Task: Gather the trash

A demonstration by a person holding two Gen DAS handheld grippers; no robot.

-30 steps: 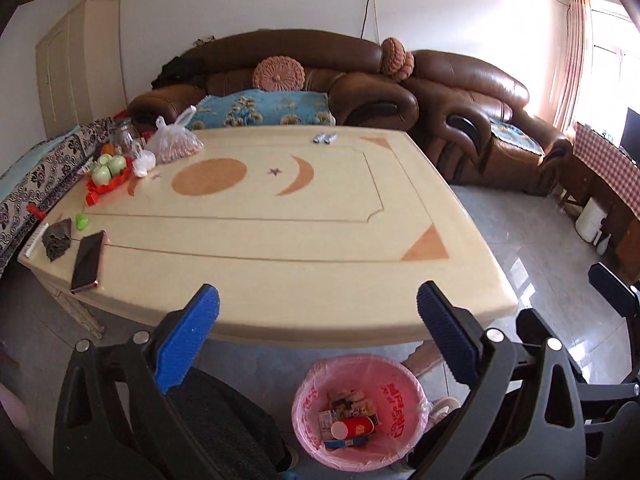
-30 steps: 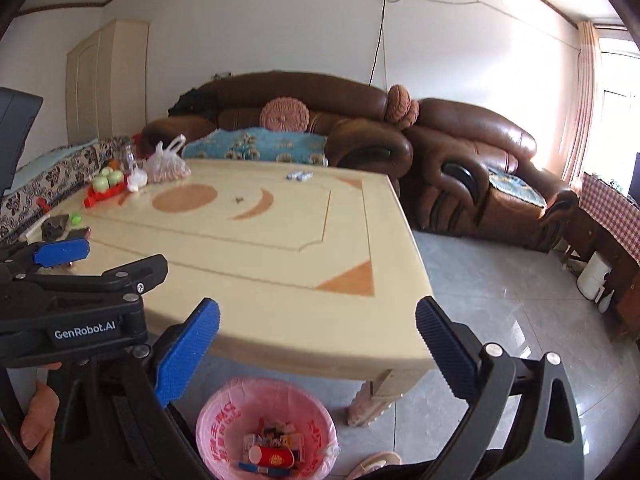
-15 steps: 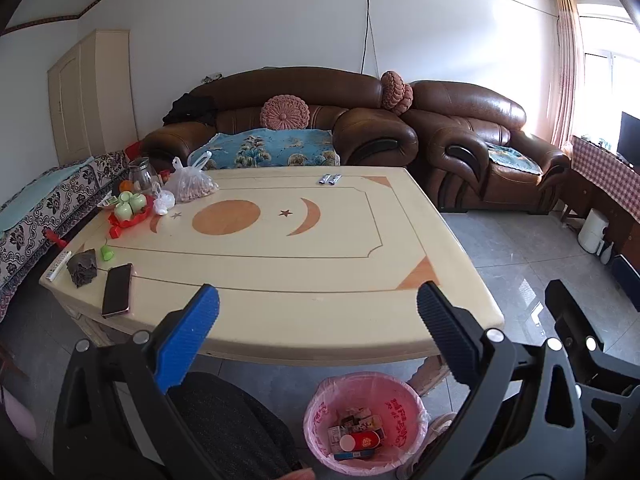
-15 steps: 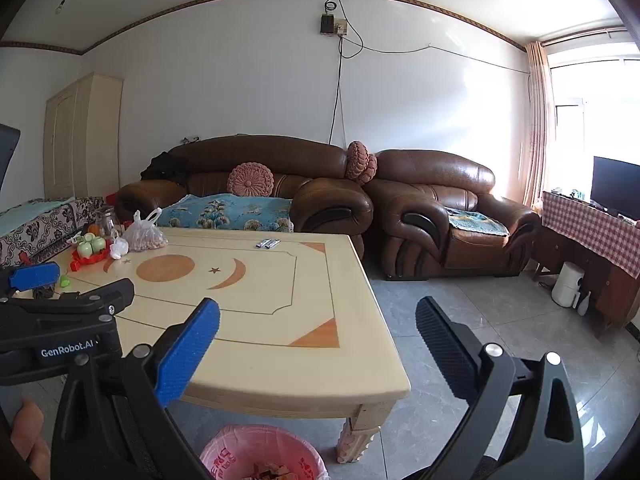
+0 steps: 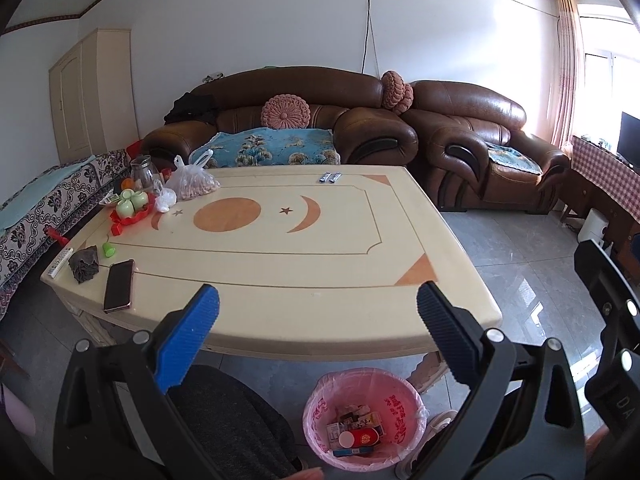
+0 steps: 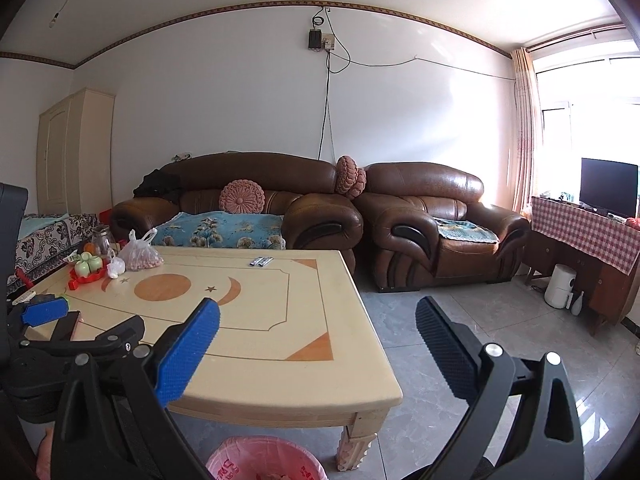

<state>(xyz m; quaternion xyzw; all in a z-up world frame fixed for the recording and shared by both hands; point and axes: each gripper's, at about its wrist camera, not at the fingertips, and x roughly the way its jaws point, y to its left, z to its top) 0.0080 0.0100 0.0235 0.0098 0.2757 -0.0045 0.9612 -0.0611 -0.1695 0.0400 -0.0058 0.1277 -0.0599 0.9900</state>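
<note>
A pink-lined trash bin (image 5: 362, 420) stands on the floor by the table's near right corner, holding boxes and a red-and-white can; its rim also shows in the right wrist view (image 6: 264, 460). Two small wrappers (image 5: 330, 177) lie at the far edge of the cream table (image 5: 280, 264), also seen in the right wrist view (image 6: 261, 261). A dark crumpled scrap (image 5: 85, 265) lies at the table's left end. My left gripper (image 5: 318, 304) is open and empty above the near table edge. My right gripper (image 6: 318, 320) is open and empty, raised to the right.
A phone (image 5: 118, 285), a green cap (image 5: 108, 249), a remote (image 5: 60, 262), a red tray of green cups (image 5: 132, 204) and a bag of nuts (image 5: 192, 186) sit at the table's left. Brown sofas (image 5: 304, 120) stand behind. A dark chair seat (image 5: 232, 420) is below.
Both grippers have lifted and tilted up, so more wall and ceiling show. The bin has slid lower in both views. Both stay open and empty.
</note>
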